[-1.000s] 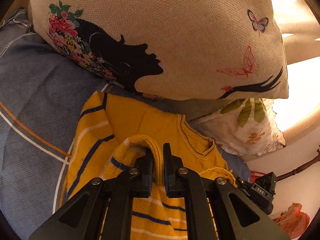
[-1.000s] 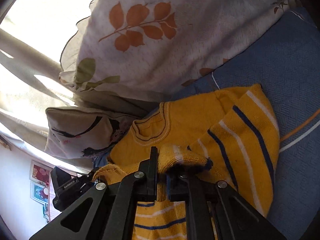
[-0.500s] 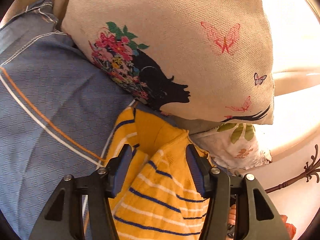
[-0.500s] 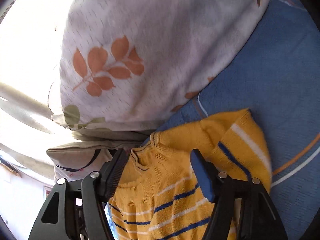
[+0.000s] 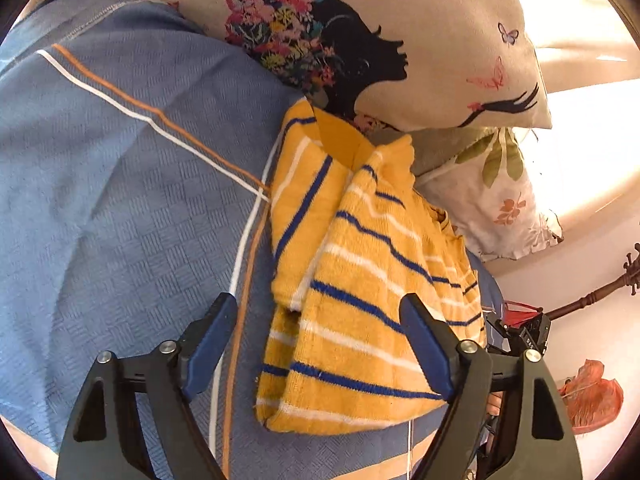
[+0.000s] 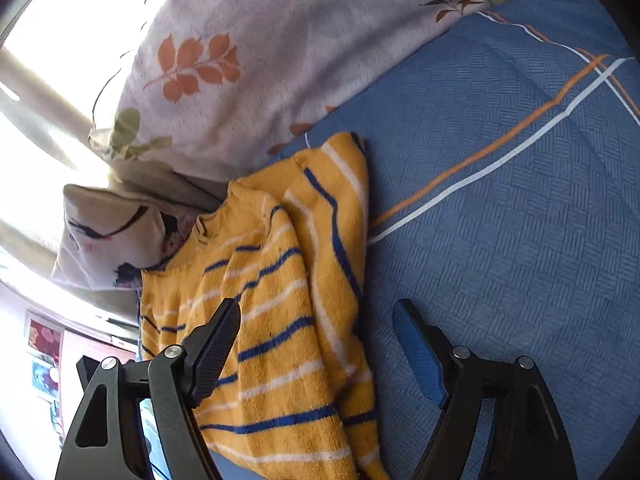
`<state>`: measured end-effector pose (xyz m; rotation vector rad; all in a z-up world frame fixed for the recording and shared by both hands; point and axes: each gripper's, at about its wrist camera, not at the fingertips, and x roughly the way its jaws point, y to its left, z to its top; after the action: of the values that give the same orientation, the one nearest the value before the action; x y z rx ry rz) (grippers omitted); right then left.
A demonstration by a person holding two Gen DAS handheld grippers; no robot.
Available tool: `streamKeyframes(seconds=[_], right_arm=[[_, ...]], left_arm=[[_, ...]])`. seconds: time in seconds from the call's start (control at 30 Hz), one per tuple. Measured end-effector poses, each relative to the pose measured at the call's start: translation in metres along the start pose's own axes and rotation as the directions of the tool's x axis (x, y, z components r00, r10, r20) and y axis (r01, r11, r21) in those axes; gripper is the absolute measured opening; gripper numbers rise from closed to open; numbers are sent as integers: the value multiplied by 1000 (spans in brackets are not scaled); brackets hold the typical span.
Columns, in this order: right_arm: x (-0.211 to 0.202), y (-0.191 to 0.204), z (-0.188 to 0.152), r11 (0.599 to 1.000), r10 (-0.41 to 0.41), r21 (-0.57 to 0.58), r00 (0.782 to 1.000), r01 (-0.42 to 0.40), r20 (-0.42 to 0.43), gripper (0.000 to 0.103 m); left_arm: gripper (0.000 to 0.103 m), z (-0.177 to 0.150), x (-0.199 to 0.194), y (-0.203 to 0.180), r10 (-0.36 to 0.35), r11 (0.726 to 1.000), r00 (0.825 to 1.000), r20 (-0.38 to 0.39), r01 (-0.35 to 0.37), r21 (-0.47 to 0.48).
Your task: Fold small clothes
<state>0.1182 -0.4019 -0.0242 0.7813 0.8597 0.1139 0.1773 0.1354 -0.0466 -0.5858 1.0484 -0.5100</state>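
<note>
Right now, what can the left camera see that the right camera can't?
Only the left view shows the flower-haired lady's face on the cushion, its butterflies, and an orange bag at the far right. Only the right view shows the wall pictures and the brown palm print on the leafy pillow. Both show the yellow striped sweater folded on the blue bedspread, with each gripper's jaws open.

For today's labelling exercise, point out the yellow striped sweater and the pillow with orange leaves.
sweater (image 5: 360, 320), left wrist view, on its folded striped body.
pillow (image 6: 280, 40), right wrist view, on its pale cover beside the leaves.
</note>
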Motion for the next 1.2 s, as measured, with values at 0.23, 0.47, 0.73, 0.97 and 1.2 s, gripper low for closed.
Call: streamKeyframes(seconds=[0.23, 0.47, 0.73, 0.97, 1.2], right_arm=[[24, 39, -24, 985, -74, -155, 997, 73, 0, 44], [2, 27, -16, 994, 104, -22, 991, -106, -90, 25], [-15, 35, -38, 995, 72, -62, 990, -80, -122, 35], [-33, 15, -40, 998, -58, -6, 998, 58, -4, 57], [-76, 87, -41, 966, -131, -201, 976, 165, 172, 64]], left_arm=[[50, -15, 31, -31, 146, 987, 989, 22, -147, 62], [8, -14, 1, -35, 62, 998, 997, -34, -62, 18], [10, -33, -13, -21, 164, 986, 986, -38, -162, 35], [28, -28, -35, 21, 170, 982, 984, 52, -165, -90], [54, -35, -46, 21, 134, 991, 986, 96, -130, -45]])
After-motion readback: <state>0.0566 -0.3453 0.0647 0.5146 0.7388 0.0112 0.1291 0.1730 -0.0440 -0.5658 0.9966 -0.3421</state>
